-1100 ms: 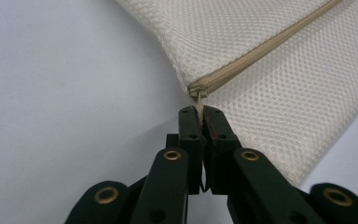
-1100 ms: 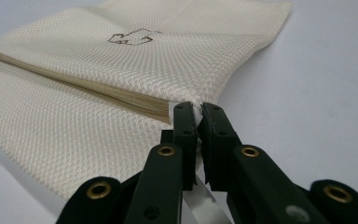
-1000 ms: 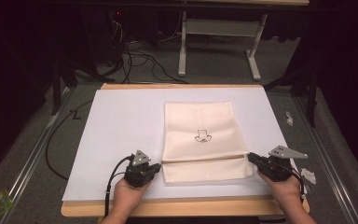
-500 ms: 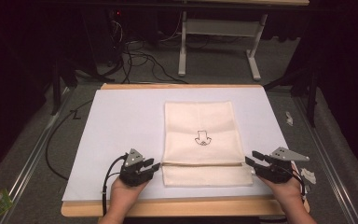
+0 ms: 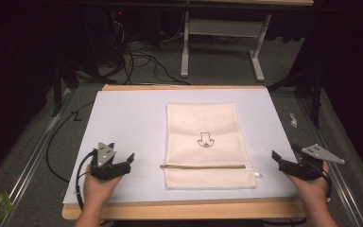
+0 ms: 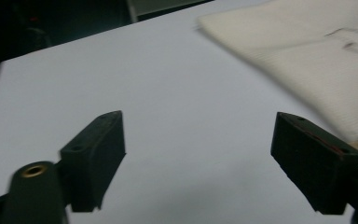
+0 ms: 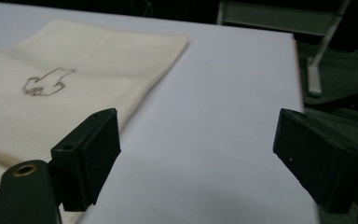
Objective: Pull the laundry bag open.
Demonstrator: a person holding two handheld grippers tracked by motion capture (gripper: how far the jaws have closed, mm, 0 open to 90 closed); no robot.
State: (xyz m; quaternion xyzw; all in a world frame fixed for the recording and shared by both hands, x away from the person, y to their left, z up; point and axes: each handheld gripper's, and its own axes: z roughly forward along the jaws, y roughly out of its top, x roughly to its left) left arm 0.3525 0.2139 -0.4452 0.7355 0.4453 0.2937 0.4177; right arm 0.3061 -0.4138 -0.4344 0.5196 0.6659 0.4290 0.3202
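Nearest, at the lower left of the high view, left gripper (image 5: pixel 125 162) held in a hand (image 5: pixel 97 187) above the white mat (image 5: pixel 127 118), jaws spread wide with nothing between them; confirmed in the left gripper view (image 6: pixel 198 144), bare mat between the jaws. At the lower right of the high view, right gripper (image 5: pixel 283 161) likewise held in a hand (image 5: pixel 312 187) at the mat's right edge, jaws apart and empty; same in the right gripper view (image 7: pixel 198 149).

Between the two, in the lower centre of the frame, cream cloth pouch (image 5: pixel 205 144) lying flat on the mat, well apart from both grippers. Long axis running from the bottom of the frame towards the top; zipper (image 5: pixel 203 166) crossing it near the lower end, pull tab at the right. Small printed figure (image 5: pixel 205 139) near the middle, upright as seen from the bottom edge.

Against the earlier frames: both grippers formerly close beside the pouch's lower corners, now drawn outward and clear of it. Pouch unmoved.

Farther up, wooden table edge (image 5: pixel 184 87), then cables (image 5: pixel 142 56) on the floor and a grey frame leg (image 5: pixel 185 47) at upper centre.
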